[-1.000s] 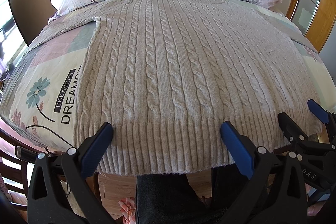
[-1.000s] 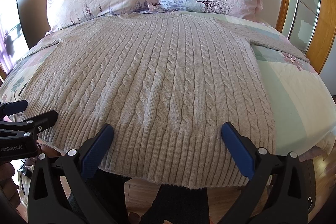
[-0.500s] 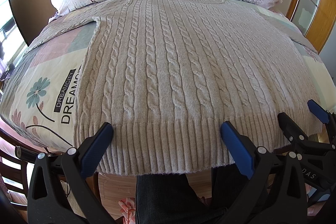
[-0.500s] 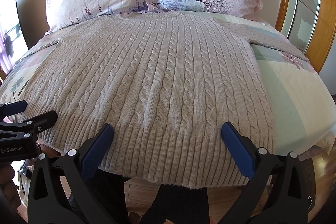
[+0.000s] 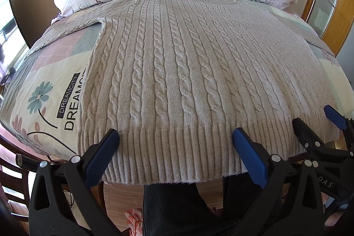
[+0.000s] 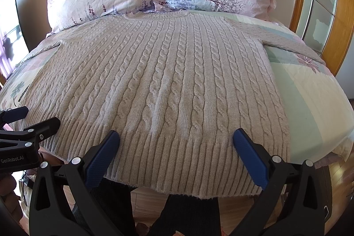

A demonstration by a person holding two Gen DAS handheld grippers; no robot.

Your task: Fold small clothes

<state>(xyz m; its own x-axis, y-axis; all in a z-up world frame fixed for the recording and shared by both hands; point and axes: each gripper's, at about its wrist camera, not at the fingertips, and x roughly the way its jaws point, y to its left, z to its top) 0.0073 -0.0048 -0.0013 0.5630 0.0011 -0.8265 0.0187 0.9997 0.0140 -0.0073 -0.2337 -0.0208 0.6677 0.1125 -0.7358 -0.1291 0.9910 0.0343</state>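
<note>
**Sweater flat on the bed, both grippers wide**

Left wrist view: the beige cable-knit sweater (image 5: pixel 177 72) lies spread over the patterned bed (image 5: pixel 44 90); the left hand-held gripper (image 5: pixel 174 138) gapes above its ribbed hem.

Right wrist view: the right hand-held gripper (image 6: pixel 176 138) likewise hangs agape over the hem.

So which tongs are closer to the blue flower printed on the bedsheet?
Left. The left tongs hover over the sweater hem on the side of the blue flower; the right tongs hover over the hem's far end.
</note>
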